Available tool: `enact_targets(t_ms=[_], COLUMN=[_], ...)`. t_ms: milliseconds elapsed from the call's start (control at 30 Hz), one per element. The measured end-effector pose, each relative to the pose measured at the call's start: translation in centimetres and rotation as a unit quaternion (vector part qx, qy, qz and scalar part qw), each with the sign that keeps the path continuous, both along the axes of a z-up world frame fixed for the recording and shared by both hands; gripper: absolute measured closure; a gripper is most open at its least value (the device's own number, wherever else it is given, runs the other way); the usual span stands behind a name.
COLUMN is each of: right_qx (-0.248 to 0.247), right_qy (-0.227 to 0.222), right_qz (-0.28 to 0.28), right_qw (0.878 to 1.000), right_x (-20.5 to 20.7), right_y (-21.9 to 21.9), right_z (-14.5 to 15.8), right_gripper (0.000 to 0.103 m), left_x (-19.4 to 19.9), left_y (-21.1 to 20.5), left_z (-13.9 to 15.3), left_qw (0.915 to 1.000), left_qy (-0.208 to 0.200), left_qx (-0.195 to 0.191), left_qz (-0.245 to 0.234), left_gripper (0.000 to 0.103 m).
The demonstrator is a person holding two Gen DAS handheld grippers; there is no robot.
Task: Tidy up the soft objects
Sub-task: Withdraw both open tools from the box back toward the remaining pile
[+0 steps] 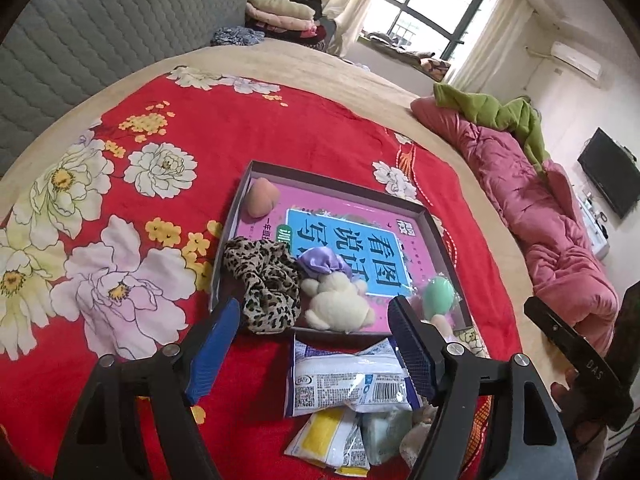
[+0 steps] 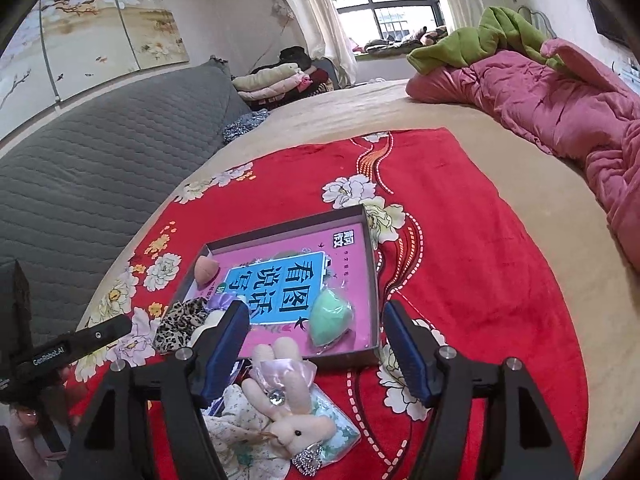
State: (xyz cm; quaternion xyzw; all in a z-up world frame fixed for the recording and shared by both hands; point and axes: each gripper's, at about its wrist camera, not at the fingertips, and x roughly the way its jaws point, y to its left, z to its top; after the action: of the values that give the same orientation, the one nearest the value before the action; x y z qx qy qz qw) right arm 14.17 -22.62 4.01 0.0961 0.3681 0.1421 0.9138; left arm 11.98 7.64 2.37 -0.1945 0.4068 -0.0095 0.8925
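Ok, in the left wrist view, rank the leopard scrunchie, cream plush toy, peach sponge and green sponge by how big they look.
1. leopard scrunchie
2. cream plush toy, close behind
3. peach sponge
4. green sponge, partly hidden by a finger, so unsure against the peach one

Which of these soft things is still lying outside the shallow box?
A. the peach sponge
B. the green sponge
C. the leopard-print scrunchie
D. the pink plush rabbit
D: the pink plush rabbit lies on the red blanket in front of the shallow box, while the others sit inside it.
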Motion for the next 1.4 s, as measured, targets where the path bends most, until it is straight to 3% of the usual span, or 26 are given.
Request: enact_targets(t_ms=[600, 1400], right_qx=[-0.013, -0.044], right_qy=[-0.030, -0.003], right_qz=[0.014, 0.067], right_qw=[0.999, 0.997], right_x=[-3.2, -7.3], right_y=[-0.5, 1.0], right_z=[2.4, 0.1], right_gripper=[0.032, 0.031], left_x=[-2.8, -5.6], left_y=[-0.6, -1.8], left_z=[2.2, -0.1], left_qw=[0.9999, 0.9987], left_qy=[-0.008, 0.036], left_qx=[0.011, -0.007], left_qz=[-0.008, -0.035], left_gripper=[0.025, 0.025])
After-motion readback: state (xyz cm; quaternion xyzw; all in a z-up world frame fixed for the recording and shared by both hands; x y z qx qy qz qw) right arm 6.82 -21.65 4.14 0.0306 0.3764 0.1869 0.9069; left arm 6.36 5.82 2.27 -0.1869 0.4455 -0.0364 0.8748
